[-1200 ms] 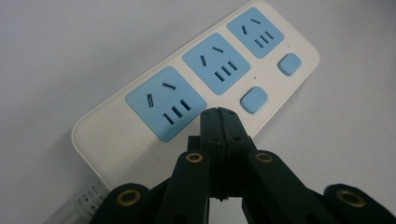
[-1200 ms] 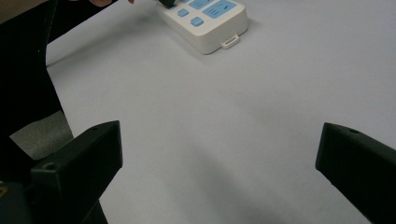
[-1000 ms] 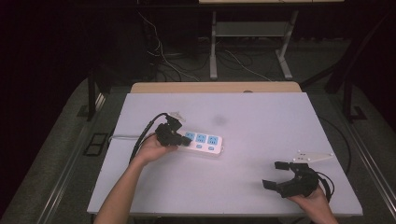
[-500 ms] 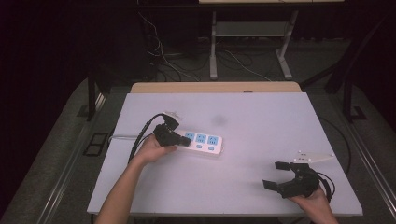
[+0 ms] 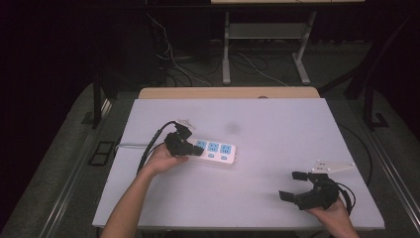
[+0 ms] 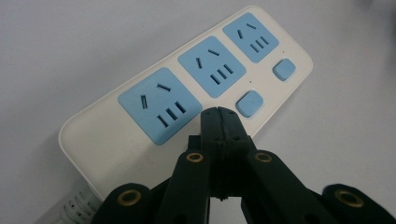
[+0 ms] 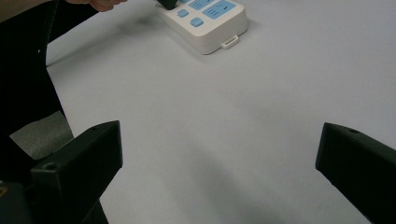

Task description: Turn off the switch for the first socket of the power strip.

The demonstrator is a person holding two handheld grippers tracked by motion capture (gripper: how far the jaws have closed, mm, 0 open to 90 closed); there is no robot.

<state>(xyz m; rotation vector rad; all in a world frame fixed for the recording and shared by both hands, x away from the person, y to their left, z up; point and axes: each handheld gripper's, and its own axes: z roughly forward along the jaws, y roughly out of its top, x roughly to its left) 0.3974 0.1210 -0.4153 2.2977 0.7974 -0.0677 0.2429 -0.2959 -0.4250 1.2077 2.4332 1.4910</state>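
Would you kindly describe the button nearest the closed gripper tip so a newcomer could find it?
On the grey table lies a white power strip with three blue sockets. Along its edge sit two blue buttons; the wanted button is beside the shut left gripper, nearer than the other button.

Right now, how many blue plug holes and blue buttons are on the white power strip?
Blue sockets: 3
Blue buttons: 2
Total: 5 blue parts on the power strip
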